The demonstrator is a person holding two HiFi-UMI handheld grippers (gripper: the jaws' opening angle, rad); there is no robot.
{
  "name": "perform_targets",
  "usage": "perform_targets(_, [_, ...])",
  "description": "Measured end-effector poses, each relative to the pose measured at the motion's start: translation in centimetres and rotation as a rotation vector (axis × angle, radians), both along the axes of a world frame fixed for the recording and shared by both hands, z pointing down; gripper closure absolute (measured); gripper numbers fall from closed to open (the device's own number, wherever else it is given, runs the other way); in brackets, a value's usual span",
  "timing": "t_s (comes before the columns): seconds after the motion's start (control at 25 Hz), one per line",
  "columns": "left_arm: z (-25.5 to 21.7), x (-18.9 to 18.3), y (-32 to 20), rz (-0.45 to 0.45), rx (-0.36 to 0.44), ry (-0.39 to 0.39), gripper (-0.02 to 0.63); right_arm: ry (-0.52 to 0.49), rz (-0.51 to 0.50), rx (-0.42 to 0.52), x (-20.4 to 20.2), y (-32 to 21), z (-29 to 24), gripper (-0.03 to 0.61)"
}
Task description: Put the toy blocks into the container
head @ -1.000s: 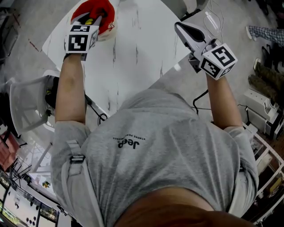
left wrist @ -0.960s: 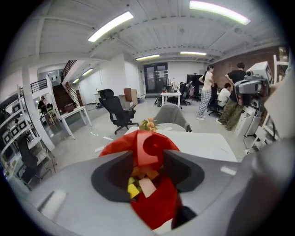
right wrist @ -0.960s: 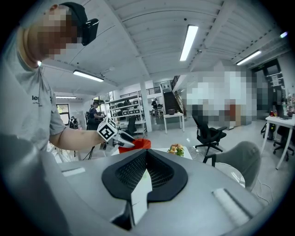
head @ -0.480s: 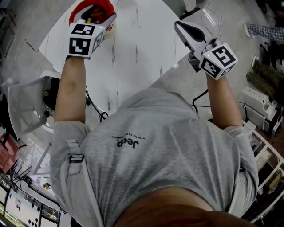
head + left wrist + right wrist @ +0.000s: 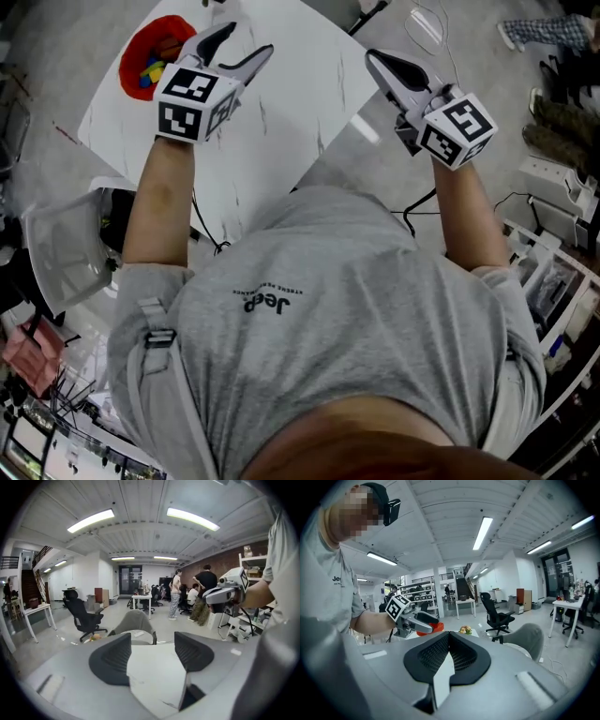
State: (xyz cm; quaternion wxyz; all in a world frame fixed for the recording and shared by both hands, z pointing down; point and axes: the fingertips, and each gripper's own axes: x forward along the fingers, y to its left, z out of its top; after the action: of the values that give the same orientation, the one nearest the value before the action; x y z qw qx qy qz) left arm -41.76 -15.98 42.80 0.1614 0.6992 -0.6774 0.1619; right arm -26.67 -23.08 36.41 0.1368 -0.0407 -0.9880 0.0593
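Head view: toy blocks (image 5: pixel 150 71) in red container (image 5: pixel 165 25) at table (image 5: pixel 291 103) corner, none seen loose. Left gripper (image 5: pixel 249 37) beside it, jaws just opened wide, empty; right gripper (image 5: pixel 375 59) closed, empty — probably near done

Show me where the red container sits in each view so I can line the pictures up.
Head view: the red container is at upper left, on the white table, just left of the left hand-held gripper.
Left gripper view: not in it.
Right gripper view: the container shows left of centre, a red sliver behind that gripper's tips.
Shared landmark: the left hand-held gripper, whose empty jaws have just been opening.
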Motion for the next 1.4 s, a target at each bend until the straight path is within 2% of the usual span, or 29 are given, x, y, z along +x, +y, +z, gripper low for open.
perform_targets(0.32, [-3.6,13.5,-5.5,0.192,0.07,0.01,0.333,-0.058,0.145,0.023,12.1,-3.6,-3.0,0.575])
perform_targets(0.64, [-6.1,27.8,-9.5,0.367,0.132,0.072,0.401,-0.089,0.301,0.038,25.7,-5.8,-4.4,0.575])
perform_targets(0.96, [-8.6,39.6,-11.5,0.498,0.191,0.137,0.487,-0.111,0.471,0.049,38.5,-6.4,-5.4,0.575])
perform_targets(1.2, [-10.0,45.4,-12.5,0.564,0.231,0.188,0.554,-0.132,0.581,0.083,45.9,-7.0,-6.8,0.575])
perform_targets(1.4, [-10.8,48.3,-12.9,0.615,0.244,0.206,0.555,-0.15,0.659,0.099,50.0,-7.4,-7.7,0.575])
